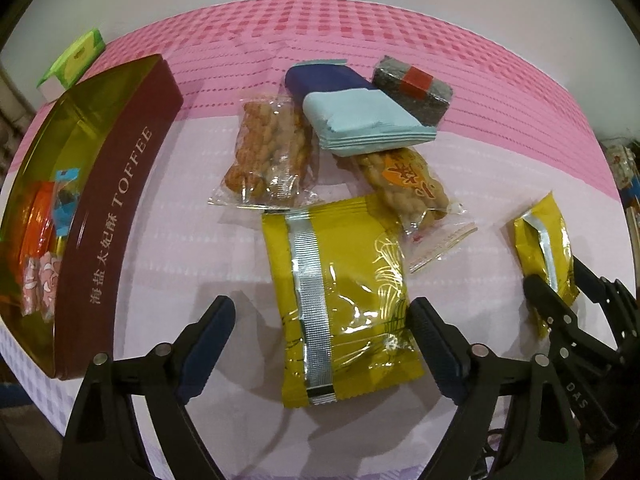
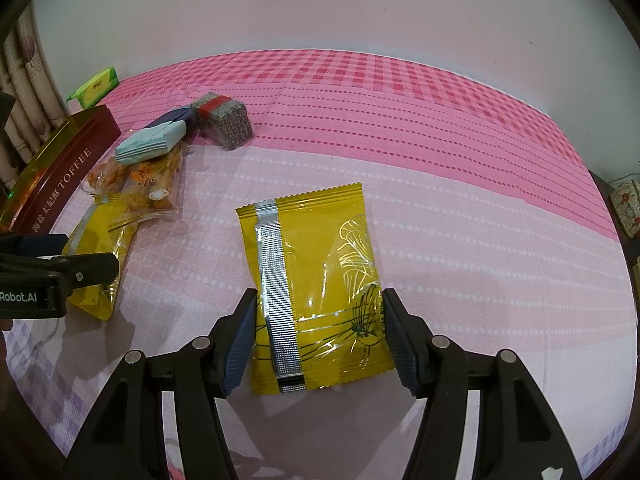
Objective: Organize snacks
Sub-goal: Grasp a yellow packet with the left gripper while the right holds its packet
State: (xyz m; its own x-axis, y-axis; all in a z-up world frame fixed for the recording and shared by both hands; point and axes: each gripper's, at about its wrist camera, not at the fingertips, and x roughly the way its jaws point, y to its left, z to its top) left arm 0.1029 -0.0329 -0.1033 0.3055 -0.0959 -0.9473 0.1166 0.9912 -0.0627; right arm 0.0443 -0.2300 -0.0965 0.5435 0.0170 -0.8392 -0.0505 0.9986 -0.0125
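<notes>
Two yellow snack packets lie on the pink checked cloth. My left gripper (image 1: 320,340) is open around one yellow packet (image 1: 344,300); its right finger touches the packet's edge and the left finger stands apart. My right gripper (image 2: 320,336) has both pads against the sides of the other yellow packet (image 2: 316,288), which lies flat on the cloth; this packet also shows in the left wrist view (image 1: 544,252). Two clear bags of fried twists (image 1: 268,156) (image 1: 408,184), a blue packet (image 1: 360,112) and a grey block (image 1: 412,88) lie behind. A brown TOFFEE tin (image 1: 116,216) stands at the left.
The tin holds several wrapped sweets (image 1: 44,240). A green tissue pack (image 1: 76,60) lies behind the tin. A white wall runs along the table's far edge. A patterned box (image 2: 626,208) sits off the table's right edge.
</notes>
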